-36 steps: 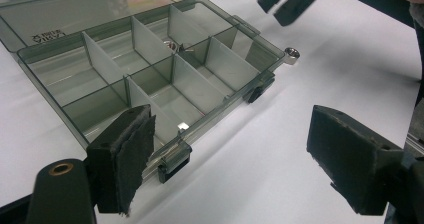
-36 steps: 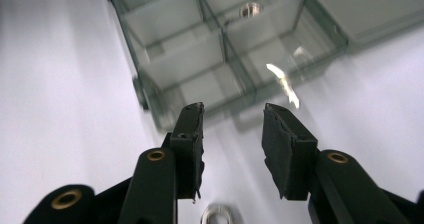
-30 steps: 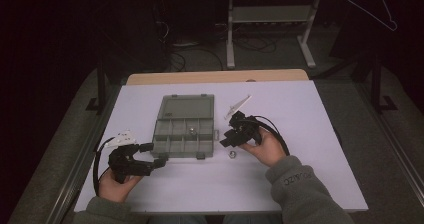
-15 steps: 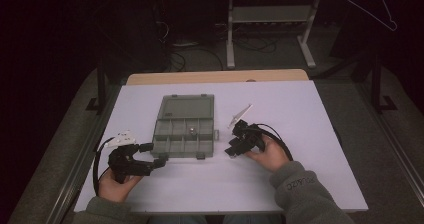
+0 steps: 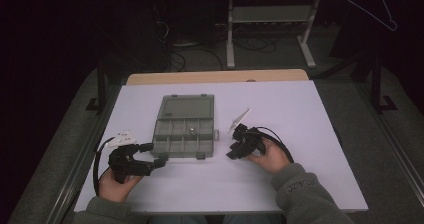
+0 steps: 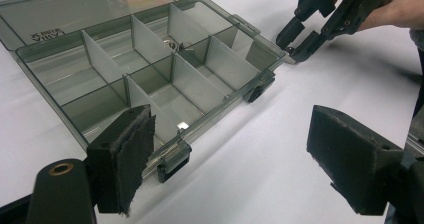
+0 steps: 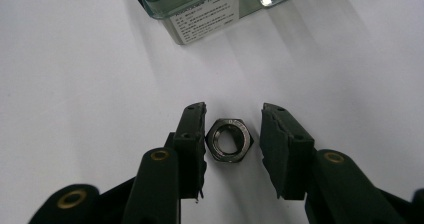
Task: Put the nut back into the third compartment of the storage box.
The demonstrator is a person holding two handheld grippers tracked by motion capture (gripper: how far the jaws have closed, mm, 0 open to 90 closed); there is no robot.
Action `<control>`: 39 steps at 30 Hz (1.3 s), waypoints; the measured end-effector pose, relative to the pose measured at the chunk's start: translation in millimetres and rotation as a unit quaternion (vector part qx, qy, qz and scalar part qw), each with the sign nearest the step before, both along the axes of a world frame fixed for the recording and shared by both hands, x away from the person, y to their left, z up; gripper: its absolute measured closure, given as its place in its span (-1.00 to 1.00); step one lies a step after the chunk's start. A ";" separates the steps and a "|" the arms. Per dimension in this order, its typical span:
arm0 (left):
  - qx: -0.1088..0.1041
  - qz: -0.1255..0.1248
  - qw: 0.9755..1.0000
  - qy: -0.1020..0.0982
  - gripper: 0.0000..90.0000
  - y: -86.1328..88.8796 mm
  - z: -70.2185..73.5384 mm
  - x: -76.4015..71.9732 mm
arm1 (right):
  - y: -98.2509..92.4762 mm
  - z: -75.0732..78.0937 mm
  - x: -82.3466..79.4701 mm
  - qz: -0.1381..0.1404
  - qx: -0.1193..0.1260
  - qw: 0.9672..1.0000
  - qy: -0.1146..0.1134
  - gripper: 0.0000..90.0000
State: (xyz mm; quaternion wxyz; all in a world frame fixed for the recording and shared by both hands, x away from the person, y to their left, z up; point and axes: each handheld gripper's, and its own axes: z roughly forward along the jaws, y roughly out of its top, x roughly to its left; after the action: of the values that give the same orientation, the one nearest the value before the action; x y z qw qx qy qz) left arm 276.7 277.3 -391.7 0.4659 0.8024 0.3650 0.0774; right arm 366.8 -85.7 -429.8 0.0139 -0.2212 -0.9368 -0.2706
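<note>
Right gripper (image 7: 230, 149) is sitting low on the white tabletop (image 5: 300, 109), jaws straddling a dark hex nut (image 7: 230, 140) that is lying flat with its hole facing up. The jaws have just been closing in on it; in the right gripper view the left pad is touching or nearly touching the nut's side, while a thin gap is still showing on the right pad, so it is not clamped yet. The nut is resting on the tabletop just off the near right corner of the organiser box (image 5: 186, 126), close to but apart from the box. The left gripper view is picking up the right gripper (image 6: 305, 36) tips down at that same box corner. The box is lying open, lid folded back flat, its divided compartments facing up, with one small metal piece (image 5: 191, 130) sitting in a middle compartment of the row next to the lid. Left gripper (image 5: 150, 156) is hovering at the box's near left corner, jaws standing wide open and holding nothing, one pad close beside the front latch (image 6: 172, 160). Both hands are coming in from the near edge of the tabletop.
</note>
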 end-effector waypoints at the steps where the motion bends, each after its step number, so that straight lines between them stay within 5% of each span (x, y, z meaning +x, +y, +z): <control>1: 0.000 0.001 1.000 0.000 -0.60 0.2 0.1 0.0 | 0.6 -0.4 -0.2 0.002 -0.003 1.000 0.000 0.40; 13: -0.001 0.002 1.000 0.000 -0.59 0.5 0.2 0.0 | 2.0 -0.3 -2.5 0.008 -0.009 1.000 -0.011 0.47; 39: 0.000 0.001 1.000 0.000 -0.59 0.7 0.0 0.4 | -4.4 1.8 1.7 -0.002 0.005 1.000 0.007 0.55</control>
State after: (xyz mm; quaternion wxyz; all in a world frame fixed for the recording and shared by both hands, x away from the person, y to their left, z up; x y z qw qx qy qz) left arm 277.1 278.0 -391.7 0.4653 0.8021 0.3661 0.0781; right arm 368.5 -90.1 -428.1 0.0205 -0.2250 -0.9349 -0.2737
